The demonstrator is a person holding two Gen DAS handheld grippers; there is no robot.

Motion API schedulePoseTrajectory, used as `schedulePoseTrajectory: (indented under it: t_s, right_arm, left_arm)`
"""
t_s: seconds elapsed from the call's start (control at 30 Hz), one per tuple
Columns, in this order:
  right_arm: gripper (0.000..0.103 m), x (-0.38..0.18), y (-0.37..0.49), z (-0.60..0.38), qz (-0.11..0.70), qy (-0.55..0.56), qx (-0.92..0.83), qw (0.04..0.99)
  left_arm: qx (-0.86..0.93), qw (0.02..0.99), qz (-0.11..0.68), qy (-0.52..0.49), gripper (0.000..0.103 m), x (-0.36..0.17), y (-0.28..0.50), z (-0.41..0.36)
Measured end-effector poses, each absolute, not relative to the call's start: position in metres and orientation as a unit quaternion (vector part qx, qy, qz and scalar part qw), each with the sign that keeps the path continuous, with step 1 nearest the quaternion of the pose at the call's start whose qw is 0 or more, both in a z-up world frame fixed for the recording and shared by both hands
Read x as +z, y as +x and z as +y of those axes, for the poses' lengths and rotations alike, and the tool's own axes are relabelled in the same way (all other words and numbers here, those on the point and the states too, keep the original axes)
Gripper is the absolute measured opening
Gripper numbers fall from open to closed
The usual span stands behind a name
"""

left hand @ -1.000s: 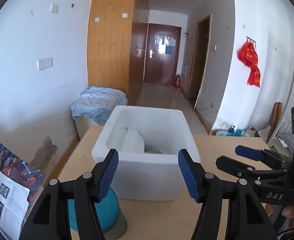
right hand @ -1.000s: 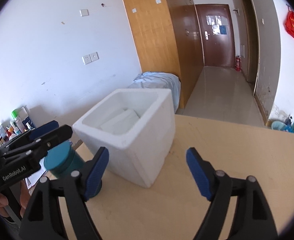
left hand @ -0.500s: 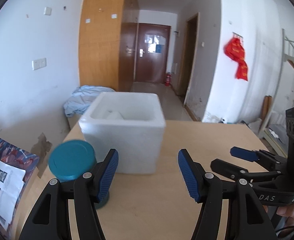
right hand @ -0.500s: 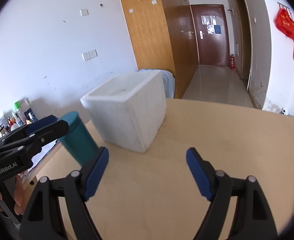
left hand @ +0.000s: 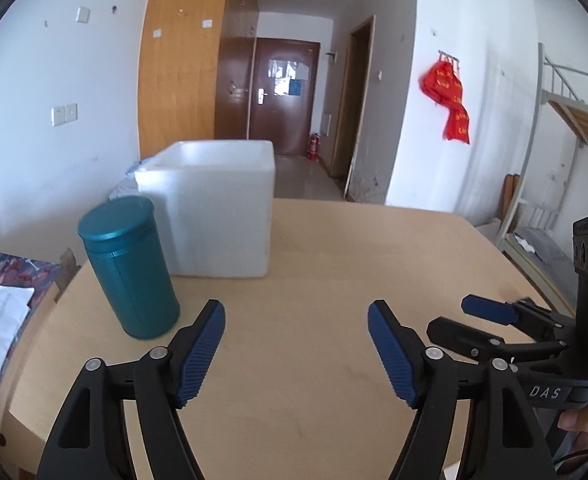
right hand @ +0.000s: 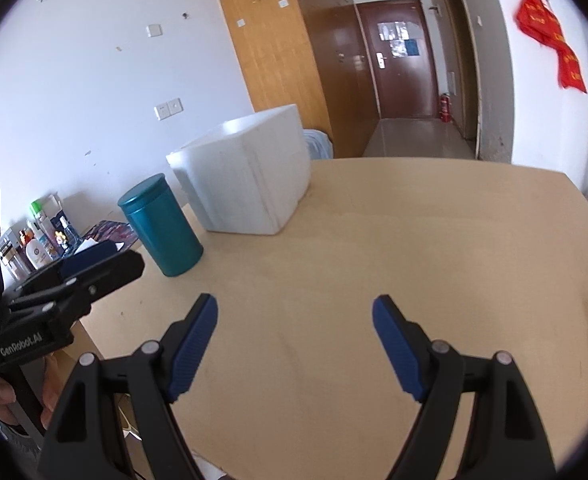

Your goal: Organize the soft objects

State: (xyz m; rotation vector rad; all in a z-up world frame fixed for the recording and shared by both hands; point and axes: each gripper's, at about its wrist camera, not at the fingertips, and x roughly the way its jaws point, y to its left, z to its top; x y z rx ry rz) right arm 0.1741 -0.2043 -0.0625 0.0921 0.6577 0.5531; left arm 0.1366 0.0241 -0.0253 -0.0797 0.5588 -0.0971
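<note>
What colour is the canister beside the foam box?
Teal, lid included; the canister shows best in the left wrist view.

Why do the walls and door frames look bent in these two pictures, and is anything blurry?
Both wrist views use fisheye lenses: straight lines bow outward and the corners go black. In the left wrist view the white foam box and teal canister look slightly smeared; its gripper is sharp. The right wrist view is crisper; daylight is soft, shadows faint.

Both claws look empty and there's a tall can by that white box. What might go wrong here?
The tall teal canister stands close to the table edge, just ahead of the open left gripper; a careless swing could topple it. The foam box looks light, so a nudge might slide it. The right gripper is open too.
</note>
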Motion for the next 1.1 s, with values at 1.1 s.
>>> schedulePoseTrajectory:
  t_s: [1.1]
  right_arm:
    - [0.102, -0.062, 0.035, -0.268, 0.17, 0.042, 0.117, 0.978]
  left_arm:
    - [-0.071, 0.988, 0.137, -0.025, 0.102, -0.045, 0.009, -0.025]
